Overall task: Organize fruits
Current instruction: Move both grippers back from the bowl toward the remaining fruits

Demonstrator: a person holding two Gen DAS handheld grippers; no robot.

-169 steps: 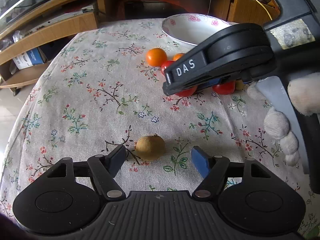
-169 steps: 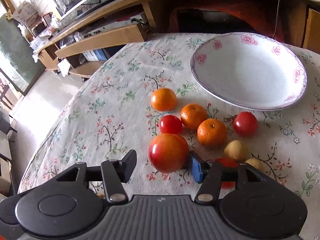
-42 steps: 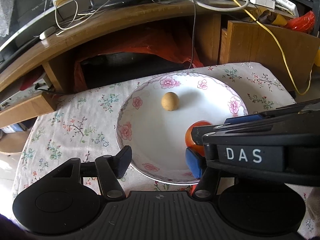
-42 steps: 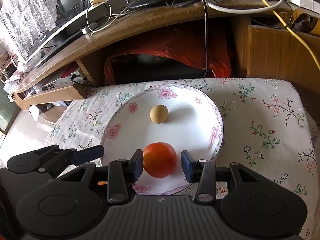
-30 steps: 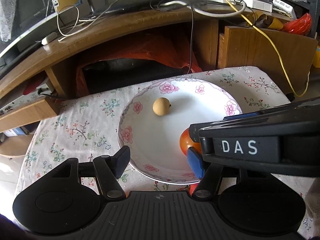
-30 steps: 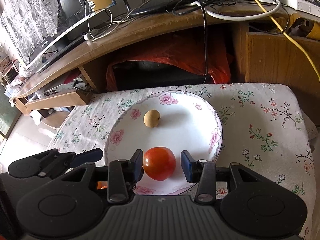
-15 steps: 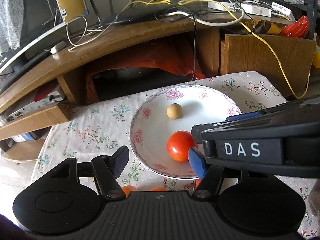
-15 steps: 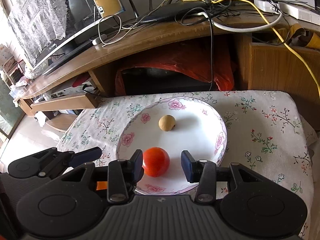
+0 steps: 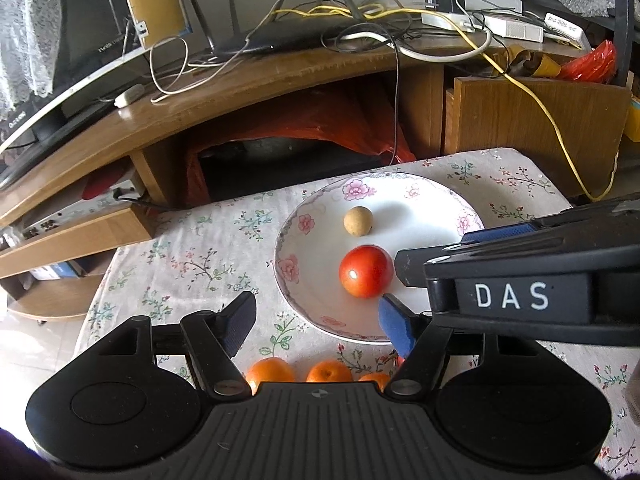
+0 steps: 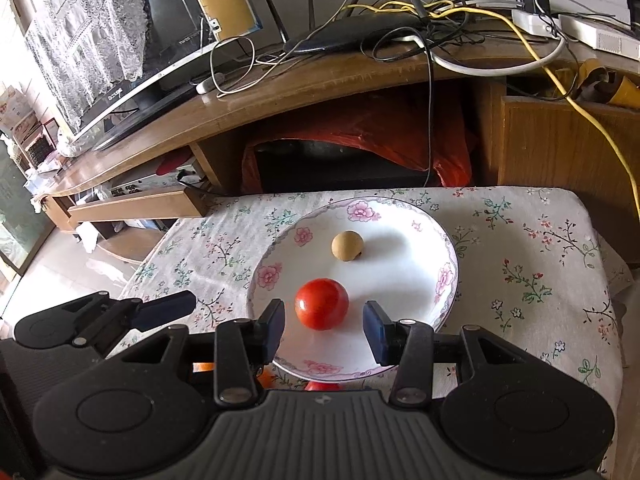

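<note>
A white flowered plate (image 9: 420,216) on the floral cloth holds a red tomato (image 9: 365,271) and a small round brown fruit (image 9: 358,221). My left gripper (image 9: 316,314) hovers over the plate's near left rim. Its jaws are opening, with nothing between them. My right gripper (image 10: 325,326) is open above the plate (image 10: 452,256). The tomato (image 10: 322,309) lies between and below its pads, which do not touch it. The brown fruit (image 10: 347,245) sits farther back. Three oranges (image 9: 269,372) peek out on the cloth under the left gripper.
A curved wooden desk (image 10: 280,92) with tangled cables, a router and a monitor (image 10: 168,24) stands behind the table. A red bag (image 10: 360,136) fills its lower shelf. The table's far edge (image 10: 520,190) runs just behind the plate, and floor shows at left.
Both grippers have drawn back and up from the plate, so more of the desk shows. The tomato and the brown fruit stay in the plate. The left jaws stand wider.
</note>
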